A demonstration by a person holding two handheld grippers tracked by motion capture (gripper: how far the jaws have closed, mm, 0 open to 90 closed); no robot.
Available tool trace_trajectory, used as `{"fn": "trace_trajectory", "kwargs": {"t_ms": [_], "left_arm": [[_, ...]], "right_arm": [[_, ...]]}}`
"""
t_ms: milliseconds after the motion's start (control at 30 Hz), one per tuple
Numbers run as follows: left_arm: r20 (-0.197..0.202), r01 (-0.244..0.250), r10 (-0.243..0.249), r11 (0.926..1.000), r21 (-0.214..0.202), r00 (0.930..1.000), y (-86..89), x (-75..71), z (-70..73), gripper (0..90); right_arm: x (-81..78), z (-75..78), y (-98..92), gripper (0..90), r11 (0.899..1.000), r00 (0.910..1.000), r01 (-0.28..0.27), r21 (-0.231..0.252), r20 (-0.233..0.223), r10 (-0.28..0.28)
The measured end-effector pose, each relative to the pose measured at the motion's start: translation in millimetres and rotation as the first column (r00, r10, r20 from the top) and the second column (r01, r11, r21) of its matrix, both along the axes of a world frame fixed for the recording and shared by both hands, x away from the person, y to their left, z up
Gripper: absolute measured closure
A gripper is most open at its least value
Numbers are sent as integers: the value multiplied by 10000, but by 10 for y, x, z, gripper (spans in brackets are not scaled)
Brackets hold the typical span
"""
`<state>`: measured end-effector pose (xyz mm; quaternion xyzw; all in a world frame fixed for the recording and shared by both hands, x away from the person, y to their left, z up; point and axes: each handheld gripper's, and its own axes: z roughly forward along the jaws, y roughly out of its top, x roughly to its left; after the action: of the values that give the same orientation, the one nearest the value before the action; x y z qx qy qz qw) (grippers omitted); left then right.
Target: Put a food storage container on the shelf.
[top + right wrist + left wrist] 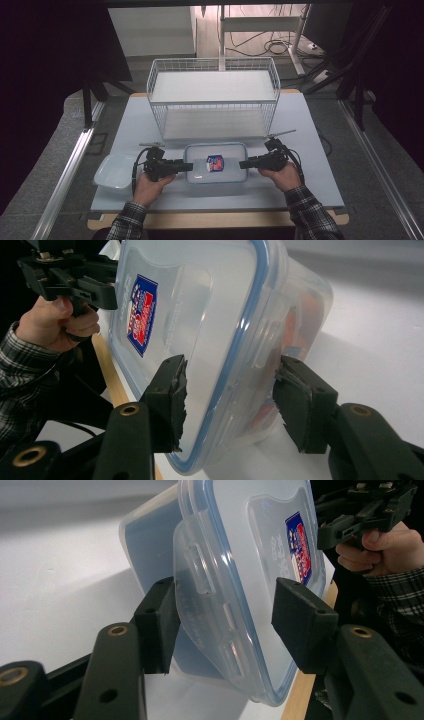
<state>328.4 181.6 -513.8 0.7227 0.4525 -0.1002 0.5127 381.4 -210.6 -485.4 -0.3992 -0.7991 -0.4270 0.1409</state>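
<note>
A clear plastic box [215, 172] with a blue-rimmed lid and a red and blue sticker [215, 163] lies on the table's near middle. My left gripper [188, 166] is at its left end and my right gripper [243, 164] at its right end. In the left gripper view, the left gripper [225, 625] is open, its jaws straddling the box [240, 540] at its side latch flap [200, 570]. In the right gripper view, the right gripper [230, 400] is open around the other end of the box [200, 305], one jaw over the lid, one by the base.
A white wire basket [214, 95] stands just behind the box. A second clear tub [115, 171] without a lid sits at the left near edge. The pale table top [300, 130] ends in a wooden front edge [220, 219].
</note>
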Motion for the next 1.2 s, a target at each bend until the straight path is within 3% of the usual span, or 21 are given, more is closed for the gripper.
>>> {"fn": "trace_trajectory", "kwargs": {"t_ms": [167, 400, 600, 733, 1067, 1200], "left_arm": [[-148, -238, 236, 9996, -145, 9996, -4, -9, -19, 453], [-156, -335, 331, 9992, -221, 9993, -5, -28, -31, 451], [1, -331, 331, 9994, -111, 9995, -13, -45, -18, 453], [97, -489, 492, 9985, -241, 9987, -17, -54, -8, 473], [492, -647, 646, 9979, 10, 9967, -28, -79, 46, 488], [465, -674, 671, 9977, 39, 9967, -23, -79, 67, 488]], "right_arm": [[-27, -41, -8, 469, 9988, 9993, 375, 304, -29, -375], [49, -149, -49, 449, 9926, 9964, 531, 1096, -718, -454], [28, -94, -60, 506, 9940, 9971, 545, 951, -588, -490], [-5, -76, -80, 536, 9915, 9944, 781, 1043, -791, -700], [-108, 0, -17, 528, 9917, 9937, 1111, 652, 60, -1118], [-136, 47, 18, 525, 9926, 9925, 1121, 470, 440, -1142]]}}
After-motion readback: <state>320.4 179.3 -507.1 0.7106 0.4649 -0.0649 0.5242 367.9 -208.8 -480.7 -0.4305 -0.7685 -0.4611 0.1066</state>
